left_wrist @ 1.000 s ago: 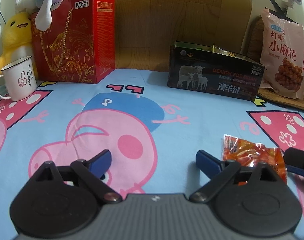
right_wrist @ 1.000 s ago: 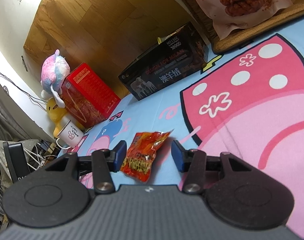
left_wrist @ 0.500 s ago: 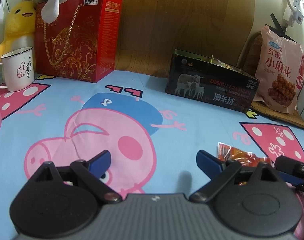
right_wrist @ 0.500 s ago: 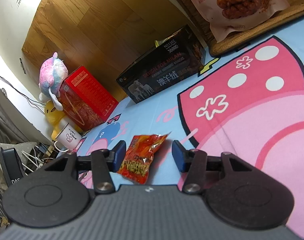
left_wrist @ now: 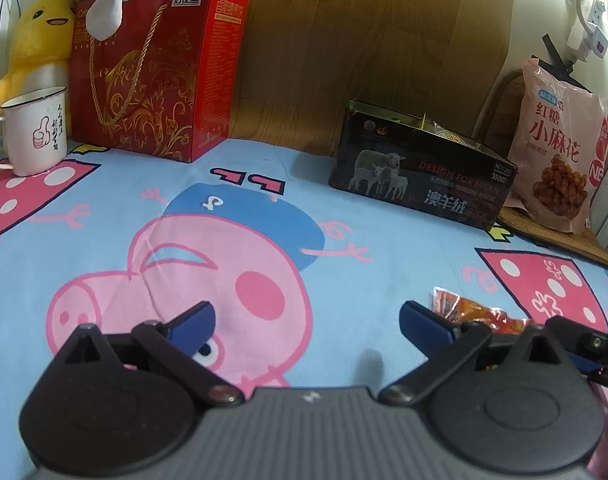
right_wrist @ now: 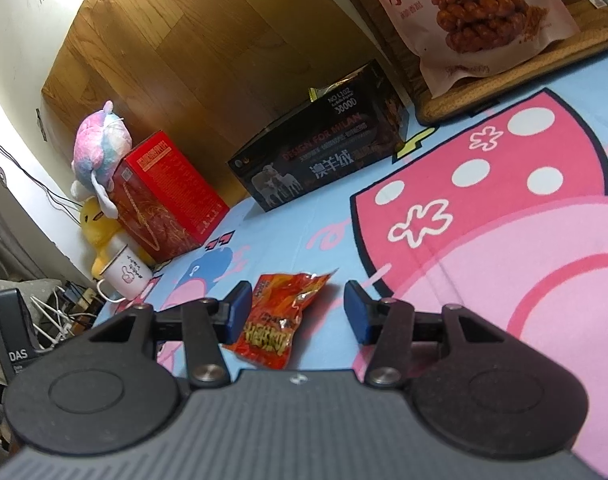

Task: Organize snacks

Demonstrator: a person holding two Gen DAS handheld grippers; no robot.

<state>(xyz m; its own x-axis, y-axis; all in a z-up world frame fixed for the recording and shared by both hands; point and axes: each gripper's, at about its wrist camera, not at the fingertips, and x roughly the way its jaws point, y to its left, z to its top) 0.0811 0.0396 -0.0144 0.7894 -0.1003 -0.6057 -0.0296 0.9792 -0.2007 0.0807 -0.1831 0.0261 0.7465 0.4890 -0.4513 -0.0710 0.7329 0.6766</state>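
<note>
A small red-orange snack packet (right_wrist: pixel 282 316) lies flat on the cartoon pig cloth (right_wrist: pixel 483 208). My right gripper (right_wrist: pixel 298 312) is open, its blue pads on either side of the packet, the left pad close to its edge. In the left wrist view the packet (left_wrist: pixel 469 314) shows just behind my open, empty left gripper (left_wrist: pixel 307 326), beside the right gripper's finger (left_wrist: pixel 575 338). An open black tin box (left_wrist: pixel 419 178) with sheep printed on it stands at the back; it also shows in the right wrist view (right_wrist: pixel 319 160). A large pink snack bag (left_wrist: pixel 557 152) leans at the back right.
A red gift box (left_wrist: pixel 152 76) with plush toys (left_wrist: pixel 36 40) stands at the back left, a white mug (left_wrist: pixel 34 130) beside it. The pink bag rests on a woven mat (right_wrist: pixel 515 80). A wooden panel (left_wrist: pixel 363 40) backs the scene. Cables (right_wrist: pixel 60 312) lie off the left edge.
The left gripper has tilted and drawn back a little, so the back objects sit lower and farther. The right gripper has eased forward around the packet. Both stay open.
</note>
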